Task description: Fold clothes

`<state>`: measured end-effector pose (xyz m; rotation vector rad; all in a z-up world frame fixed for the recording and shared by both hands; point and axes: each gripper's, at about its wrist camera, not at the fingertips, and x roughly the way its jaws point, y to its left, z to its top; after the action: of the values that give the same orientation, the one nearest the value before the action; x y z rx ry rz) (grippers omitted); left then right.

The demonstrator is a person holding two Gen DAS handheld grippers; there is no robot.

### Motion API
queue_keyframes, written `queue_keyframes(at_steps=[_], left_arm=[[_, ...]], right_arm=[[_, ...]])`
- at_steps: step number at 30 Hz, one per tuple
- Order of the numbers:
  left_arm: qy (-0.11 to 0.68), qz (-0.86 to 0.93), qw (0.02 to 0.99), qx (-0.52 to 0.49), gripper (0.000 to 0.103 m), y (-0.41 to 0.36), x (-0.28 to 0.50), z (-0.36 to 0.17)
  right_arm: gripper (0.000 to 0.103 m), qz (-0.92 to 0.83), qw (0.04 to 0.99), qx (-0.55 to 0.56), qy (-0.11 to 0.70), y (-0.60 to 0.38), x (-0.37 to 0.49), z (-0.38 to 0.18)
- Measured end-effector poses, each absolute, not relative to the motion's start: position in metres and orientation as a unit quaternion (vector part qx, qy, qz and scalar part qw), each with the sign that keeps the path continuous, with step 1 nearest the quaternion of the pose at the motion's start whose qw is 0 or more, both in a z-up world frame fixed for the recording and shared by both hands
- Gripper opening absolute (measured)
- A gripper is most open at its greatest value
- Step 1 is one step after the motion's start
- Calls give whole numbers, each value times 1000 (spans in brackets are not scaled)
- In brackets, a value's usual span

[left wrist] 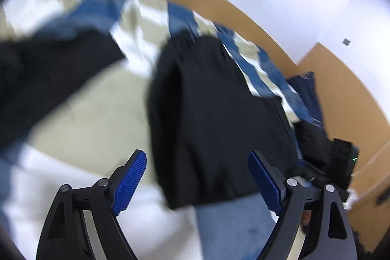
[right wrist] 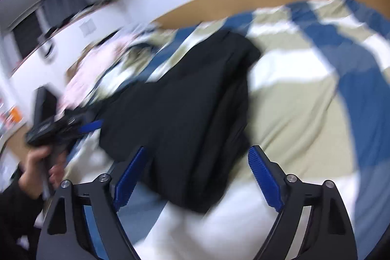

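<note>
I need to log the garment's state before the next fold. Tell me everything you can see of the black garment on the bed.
The black garment is dark, matte, soft-looking cloth, lying in a long heap on the blue, white and beige patterned bedspread. It looks partly folded, with seams or creases along its length, though blur hides detail. Its near end lies in front of the open right gripper and open left gripper; neither holds it.

left gripper (left wrist: 197, 177): jaws spread wide | right gripper (right wrist: 197, 174): jaws spread wide; both empty
</note>
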<state>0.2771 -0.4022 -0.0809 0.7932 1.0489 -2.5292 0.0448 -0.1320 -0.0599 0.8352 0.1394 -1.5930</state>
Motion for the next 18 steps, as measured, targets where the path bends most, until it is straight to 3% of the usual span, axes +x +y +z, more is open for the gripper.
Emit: queue_keyframes(at_steps=[1, 2, 3, 4, 5, 6, 10, 15, 16, 18], left_arm=[[364, -877, 142, 280, 86, -400, 271, -89], [372, -872, 139, 287, 81, -400, 262, -99], [379, -867, 136, 293, 40, -400, 253, -108], [379, -866, 144, 293, 24, -399, 252, -110], [380, -864, 153, 292, 22, -398, 251, -111], [381, -867, 161, 278, 18, -393, 259, -103], [341, -892, 155, 256, 16, -345, 303, -50], [335, -885, 148, 289, 20, -287, 351, -48], [332, -882, 152, 297, 20, -277, 359, -54], [339, -878, 156, 298, 21, -266, 372, -62]], right_arm=[[86, -690, 625, 356, 82, -137, 52, -61], [62, -687, 628, 351, 103, -143, 59, -62], [34, -683, 624, 361, 118, -153, 59, -65], [23, -679, 616, 380, 126, -163, 57, -68], [18, -675, 610, 397, 120, -173, 54, -68], [18, -676, 605, 401, 124, -175, 57, -64], [15, -673, 612, 393, 137, -144, 91, -34], [17, -662, 613, 408, 138, -73, 145, -27], [19, -663, 609, 411, 143, -64, 156, -32], [34, -666, 595, 423, 157, -55, 166, -50]])
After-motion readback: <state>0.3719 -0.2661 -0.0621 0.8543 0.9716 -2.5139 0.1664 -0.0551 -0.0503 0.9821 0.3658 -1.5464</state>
